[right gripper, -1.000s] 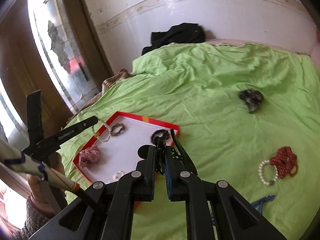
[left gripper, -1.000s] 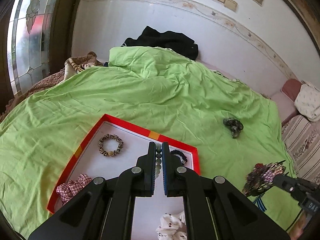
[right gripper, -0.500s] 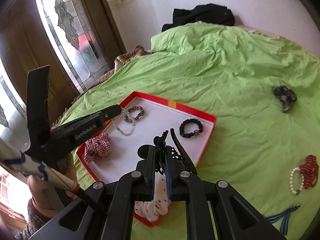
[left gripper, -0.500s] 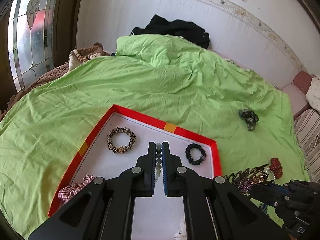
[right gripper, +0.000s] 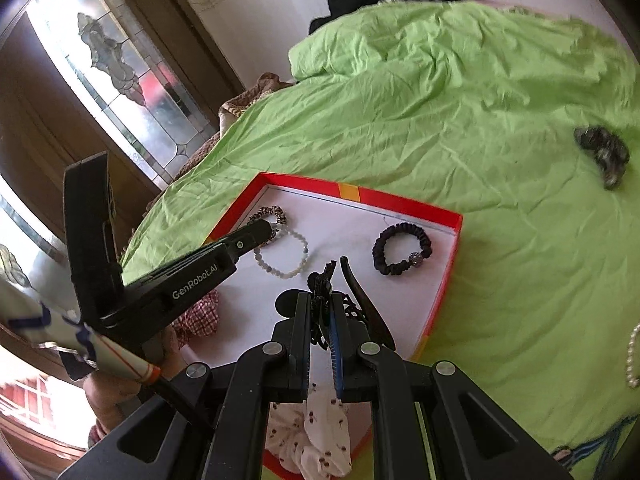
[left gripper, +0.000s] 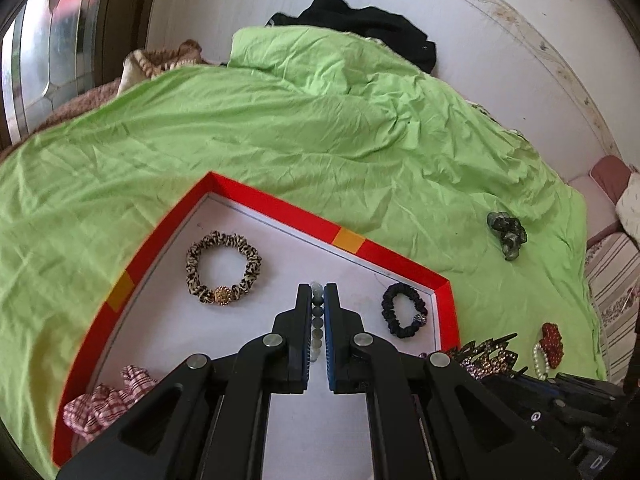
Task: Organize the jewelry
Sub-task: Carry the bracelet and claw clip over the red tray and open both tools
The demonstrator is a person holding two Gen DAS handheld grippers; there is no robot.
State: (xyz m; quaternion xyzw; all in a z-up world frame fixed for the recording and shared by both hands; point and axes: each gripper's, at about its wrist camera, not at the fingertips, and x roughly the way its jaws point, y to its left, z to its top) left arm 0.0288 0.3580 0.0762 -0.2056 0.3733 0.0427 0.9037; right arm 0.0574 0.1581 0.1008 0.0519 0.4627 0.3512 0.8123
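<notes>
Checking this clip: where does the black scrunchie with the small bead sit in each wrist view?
Left wrist: black scrunchie lies in the tray's right corner, right of the left gripper.
Right wrist: black scrunchie lies in the tray's far right part, up-right of the right gripper.
Shared landmark: the orange patch on the tray's red far rim.

Matte black left gripper (left gripper: 318,300) and right gripper (right gripper: 323,300), each with round silver screws on the angular linkage arms and a blue pad inside one finger. White "GenRobot.AI" lettering on the side. Bare skin of left hand (right gripper: 116,390) below.
</notes>
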